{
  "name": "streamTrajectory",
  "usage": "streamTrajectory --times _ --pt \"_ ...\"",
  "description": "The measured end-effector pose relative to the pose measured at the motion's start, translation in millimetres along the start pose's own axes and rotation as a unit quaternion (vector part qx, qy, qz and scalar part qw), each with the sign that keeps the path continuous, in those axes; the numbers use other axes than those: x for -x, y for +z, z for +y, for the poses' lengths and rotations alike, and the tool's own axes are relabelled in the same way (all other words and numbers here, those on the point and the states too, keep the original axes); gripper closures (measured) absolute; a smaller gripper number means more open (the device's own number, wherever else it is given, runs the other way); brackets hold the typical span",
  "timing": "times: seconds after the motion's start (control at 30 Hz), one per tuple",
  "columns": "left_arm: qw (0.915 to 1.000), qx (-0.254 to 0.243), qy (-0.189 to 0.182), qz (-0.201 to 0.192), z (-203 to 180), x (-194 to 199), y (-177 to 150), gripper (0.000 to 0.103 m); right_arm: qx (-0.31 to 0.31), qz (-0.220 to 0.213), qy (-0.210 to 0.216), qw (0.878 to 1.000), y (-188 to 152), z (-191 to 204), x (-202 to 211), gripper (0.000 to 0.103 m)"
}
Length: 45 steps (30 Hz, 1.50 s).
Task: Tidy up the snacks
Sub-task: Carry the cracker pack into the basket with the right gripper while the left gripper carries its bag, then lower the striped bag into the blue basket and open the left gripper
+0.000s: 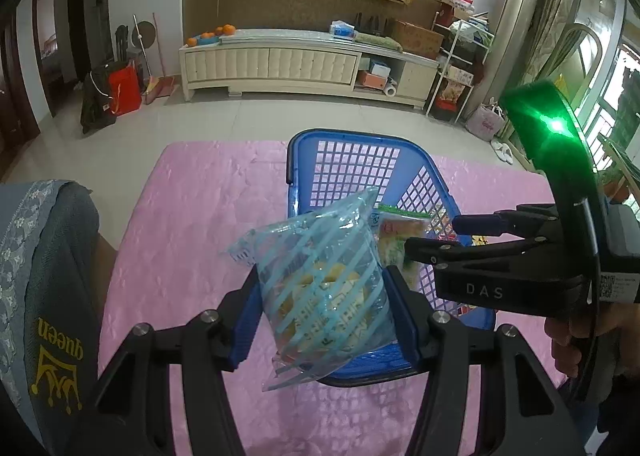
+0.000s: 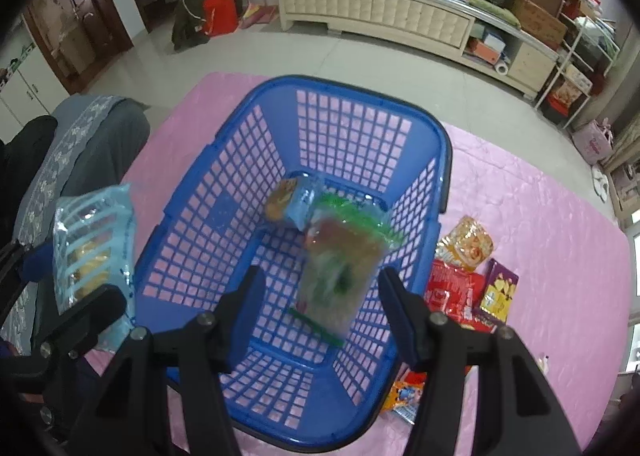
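My left gripper (image 1: pixel 322 296) is shut on a clear blue-striped snack bag (image 1: pixel 320 288) and holds it above the near left rim of the blue mesh basket (image 1: pixel 348 154). The same bag shows at the left of the right wrist view (image 2: pixel 94 248). My right gripper (image 2: pixel 320 296) is open over the basket (image 2: pixel 240 176). A green-edged clear snack bag (image 2: pixel 340 268) is blurred just beyond its fingers, inside the basket. A small blue and orange packet (image 2: pixel 290 198) lies on the basket floor.
Several snack packs lie on the pink cloth (image 2: pixel 520 196) right of the basket: a yellow pack (image 2: pixel 466 242), a red pack (image 2: pixel 452 292), a purple pack (image 2: pixel 500 290) and an orange pack (image 2: pixel 404 396). A grey cushion (image 1: pixel 44 276) is at the left.
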State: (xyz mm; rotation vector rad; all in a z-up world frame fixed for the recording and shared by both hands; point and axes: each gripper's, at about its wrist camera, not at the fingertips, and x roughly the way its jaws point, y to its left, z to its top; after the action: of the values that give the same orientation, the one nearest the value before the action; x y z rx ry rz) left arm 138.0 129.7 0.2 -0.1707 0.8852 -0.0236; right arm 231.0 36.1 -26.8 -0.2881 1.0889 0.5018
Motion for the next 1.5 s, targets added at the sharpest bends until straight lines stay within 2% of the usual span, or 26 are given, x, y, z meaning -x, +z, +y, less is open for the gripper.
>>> streamTrajectory --times 0.03,0.1,0.2,0.6,0.8,1.2,1.4,1.5 --pt "1.0000 0.000 0.000 0.000 -1 1 0 0.048 -0.003 0.002 0.001 1.000 -1 -1 1 0.038" --pt "1.0000 -0.001 0.001 0.000 -5 4 1 0.048 -0.006 0.001 0.002 1.000 -2 -4 4 0.024" --pt "1.0000 -0.005 0.002 -0.001 -5 5 3 0.047 -0.008 -0.012 -0.008 1.000 -6 -7 14 0.018" --pt "0.9996 -0.029 0.003 -0.002 -23 10 2 0.048 -0.040 -0.045 -0.006 0.998 -31 -41 49 0.018" --pt "0.9990 -0.044 0.003 0.005 -34 1 3 0.047 -0.051 -0.058 -0.006 0.997 -40 -52 57 0.018" --pt "0.9953 -0.088 -0.006 0.040 -43 -55 18 0.047 -0.071 -0.044 -0.024 0.996 -38 -65 28 0.018" --pt "0.9955 -0.084 -0.008 0.043 -34 -72 26 0.047 -0.077 -0.031 -0.028 0.996 -33 -68 11 0.018" --pt "0.9955 -0.084 0.002 0.045 -30 -80 30 0.046 -0.077 -0.025 -0.033 0.996 -30 -68 4 0.018"
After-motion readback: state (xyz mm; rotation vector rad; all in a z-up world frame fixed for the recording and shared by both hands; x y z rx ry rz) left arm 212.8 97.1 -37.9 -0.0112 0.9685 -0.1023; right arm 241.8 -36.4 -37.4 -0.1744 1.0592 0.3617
